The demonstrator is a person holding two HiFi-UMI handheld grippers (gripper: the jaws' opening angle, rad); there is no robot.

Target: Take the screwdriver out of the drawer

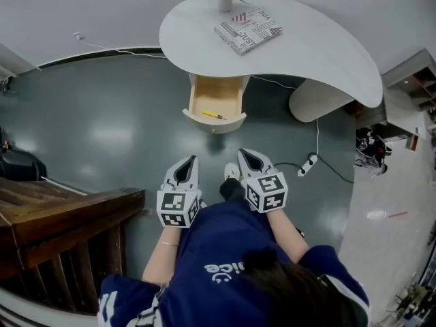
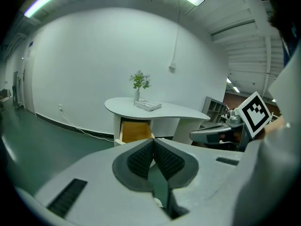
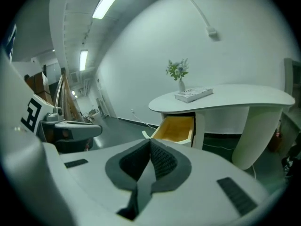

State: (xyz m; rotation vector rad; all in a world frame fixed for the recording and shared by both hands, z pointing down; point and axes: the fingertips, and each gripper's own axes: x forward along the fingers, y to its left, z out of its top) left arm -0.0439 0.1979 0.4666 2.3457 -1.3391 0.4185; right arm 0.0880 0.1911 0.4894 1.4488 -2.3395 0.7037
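The slim yellow screwdriver [image 1: 214, 115] lies inside the open drawer [image 1: 216, 97], which is pale wood with a rounded front, under the smooth white curved table [image 1: 320, 46]. Well apart from it, the left gripper [image 1: 191, 161] and the right gripper [image 1: 244, 154] are both clenched, their ribbed dark pads together and holding nothing.

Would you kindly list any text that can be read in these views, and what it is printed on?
"ice": white letters on the blue shirt, upside down in the head view, rest hidden.
The printed book on the table: lettering too blurred to read.
The marker cubes: patterns only, no words.
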